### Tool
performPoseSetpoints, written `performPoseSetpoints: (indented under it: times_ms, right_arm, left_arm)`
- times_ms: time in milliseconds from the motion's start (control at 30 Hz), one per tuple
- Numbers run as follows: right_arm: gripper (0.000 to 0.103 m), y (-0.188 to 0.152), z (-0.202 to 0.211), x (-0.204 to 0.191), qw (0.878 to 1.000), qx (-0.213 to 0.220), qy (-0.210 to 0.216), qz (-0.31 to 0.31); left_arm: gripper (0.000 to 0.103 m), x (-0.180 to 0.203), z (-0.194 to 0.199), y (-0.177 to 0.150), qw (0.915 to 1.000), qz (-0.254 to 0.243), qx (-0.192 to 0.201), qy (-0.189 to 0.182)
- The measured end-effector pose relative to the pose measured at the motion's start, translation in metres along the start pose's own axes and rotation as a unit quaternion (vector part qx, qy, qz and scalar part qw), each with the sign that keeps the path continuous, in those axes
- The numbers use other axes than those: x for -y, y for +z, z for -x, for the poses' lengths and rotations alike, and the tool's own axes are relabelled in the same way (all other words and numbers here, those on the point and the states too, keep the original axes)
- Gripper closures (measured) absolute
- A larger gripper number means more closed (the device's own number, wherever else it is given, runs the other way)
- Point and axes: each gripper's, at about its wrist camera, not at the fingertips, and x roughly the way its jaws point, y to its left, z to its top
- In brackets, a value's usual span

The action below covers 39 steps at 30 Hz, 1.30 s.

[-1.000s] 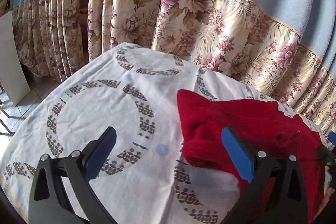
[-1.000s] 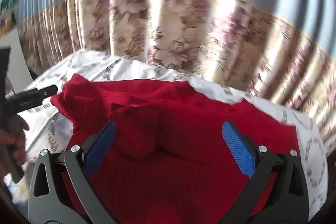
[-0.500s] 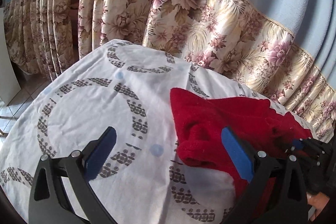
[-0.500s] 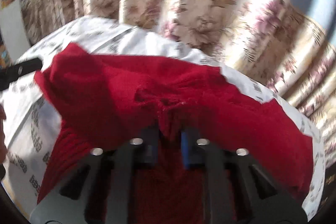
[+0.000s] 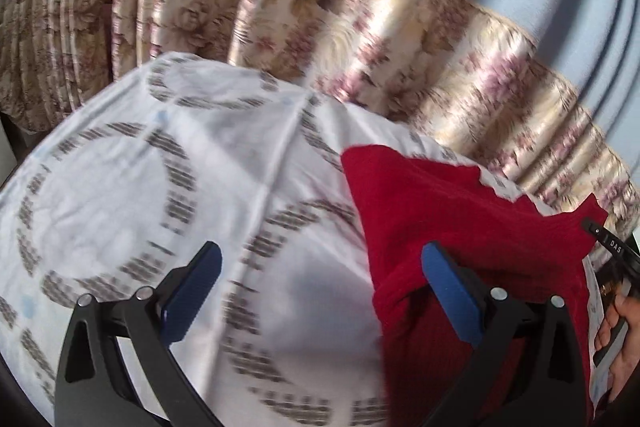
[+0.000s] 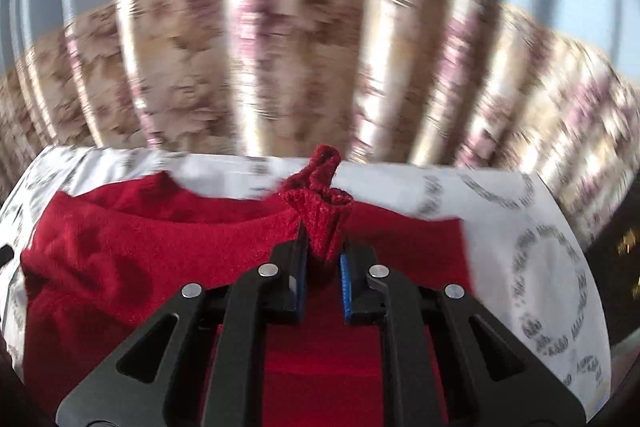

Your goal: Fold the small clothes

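Behind everything I see a long curtain, blue above with a flowered band below, hanging close to the far edge of the bench, which is covered by a white cloth printed with grey rings. On that cloth lies the red garment, a small knitted piece spread over the right part of the bench as I look from the left wrist camera.

I judge the fold to be only beginning. The garment is rumpled rather than flat, its left edge rolled into a thick hump, and I see no clean crease or squared stack anywhere. Smoothing it, bringing the sides over and finishing the fold are all left to do.

My right gripper sits low over the middle of the garment, its jaws narrow and pinching a bunch of red knit that stands up in a puckered tuft above the blue pads. My left gripper hovers at the garment's left edge with its jaws wide apart and holding nothing; one blue pad is over bare cloth, the other is just against the rolled red hump.
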Motion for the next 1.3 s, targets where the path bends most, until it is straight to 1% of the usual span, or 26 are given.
performPoseSetpoints:
  times_ms: [133, 200, 233, 300, 333, 367, 433, 533, 600, 667, 733, 800, 833, 867, 900, 933, 1000, 1067, 1100, 1167, 1200, 1267, 1300]
  right_arm:
    - [0.091, -0.019, -0.009, 0.038, 0.999, -0.019, 0.003, -0.037]
    - [0.09, -0.027, -0.013, 0.05, 0.998, -0.028, 0.003, -0.054]
    - [0.089, -0.032, -0.016, 0.056, 0.997, -0.035, 0.008, -0.065]
    - [0.081, -0.038, -0.021, 0.061, 0.996, -0.046, 0.005, -0.072]
    - [0.074, -0.042, -0.025, 0.063, 0.996, -0.053, -0.003, -0.075]
    - [0.07, -0.046, -0.027, 0.065, 0.995, -0.061, -0.014, -0.074]
    - [0.069, -0.048, -0.025, 0.067, 0.995, -0.061, -0.024, -0.079]
    - [0.068, -0.044, -0.017, 0.065, 0.994, -0.051, -0.066, -0.064]
    - [0.064, -0.042, -0.012, 0.071, 0.993, -0.046, -0.088, -0.066]
    - [0.059, -0.04, -0.006, 0.082, 0.991, -0.046, -0.104, -0.075]
    - [0.055, -0.039, 0.002, 0.095, 0.989, -0.043, -0.108, -0.089]
    - [0.049, -0.038, 0.009, 0.106, 0.987, -0.041, -0.118, -0.096]
    - [0.044, -0.038, 0.015, 0.113, 0.987, -0.035, -0.123, -0.101]
    - [0.042, -0.039, 0.019, 0.116, 0.987, -0.031, -0.122, -0.102]
    - [0.042, -0.039, 0.023, 0.119, 0.987, -0.031, -0.118, -0.103]
    - [0.041, -0.041, 0.027, 0.123, 0.988, -0.032, -0.106, -0.109]
    - [0.036, -0.045, 0.037, 0.127, 0.989, -0.032, -0.084, -0.115]
    - [0.03, -0.051, 0.052, 0.125, 0.991, -0.025, -0.077, -0.103]
    - [0.029, -0.055, 0.059, 0.123, 0.993, -0.022, -0.07, -0.096]
    - [0.029, -0.067, 0.078, 0.115, 0.995, -0.019, -0.045, -0.084]
    - [0.029, -0.071, 0.084, 0.113, 0.996, -0.02, -0.035, -0.082]
    - [0.029, -0.089, 0.106, 0.107, 0.997, -0.022, -0.002, -0.076]
    - [0.029, -0.096, 0.115, 0.104, 0.997, -0.022, 0.006, -0.067]
  left_arm:
    - [0.003, 0.014, -0.012, -0.007, 0.9996, -0.002, -0.025, -0.012]
    - [0.003, 0.019, -0.019, -0.012, 0.9992, -0.009, -0.039, -0.007]
    - [0.003, 0.02, -0.021, -0.013, 0.999, -0.011, -0.042, -0.005]
    - [0.003, 0.022, -0.022, -0.015, 0.9988, -0.02, -0.043, 0.009]
    - [0.003, 0.022, -0.022, -0.014, 0.9988, -0.02, -0.045, 0.01]
    - [0.003, 0.021, -0.022, -0.014, 0.9988, -0.019, -0.045, 0.01]
    - [0.003, 0.018, -0.022, -0.013, 0.9987, -0.022, -0.041, 0.022]
    - [0.003, 0.017, -0.02, -0.012, 0.9982, -0.026, -0.034, 0.043]
    - [0.003, 0.016, -0.019, -0.012, 0.9981, -0.029, -0.033, 0.043]
    - [0.003, 0.015, -0.019, -0.011, 0.9981, -0.029, -0.031, 0.045]
    - [0.003, 0.015, -0.017, -0.011, 0.9981, -0.031, -0.026, 0.047]
    - [0.003, 0.017, -0.015, -0.011, 0.9981, -0.034, -0.022, 0.047]
    - [0.003, 0.017, -0.013, -0.011, 0.9982, -0.033, -0.019, 0.045]
    - [0.003, 0.017, -0.012, -0.011, 0.9983, -0.034, -0.018, 0.044]
    - [0.003, 0.018, -0.011, -0.01, 0.9983, -0.034, -0.017, 0.043]
    - [0.003, 0.019, -0.009, -0.01, 0.9984, -0.035, -0.014, 0.042]
    - [0.003, 0.021, -0.004, -0.009, 0.9986, -0.036, -0.012, 0.036]
    - [0.003, 0.024, 0.003, -0.009, 0.9988, -0.038, -0.005, 0.031]
    - [0.003, 0.027, 0.009, -0.008, 0.9988, -0.041, -0.001, 0.027]
    - [0.003, 0.035, 0.02, -0.008, 0.9985, -0.05, 0.005, 0.024]
    - [0.003, 0.04, 0.025, -0.007, 0.998, -0.056, 0.009, 0.028]
    - [0.003, 0.049, 0.039, -0.012, 0.9963, -0.077, 0.014, 0.034]
    - [0.003, 0.054, 0.053, -0.018, 0.995, -0.093, 0.017, 0.033]
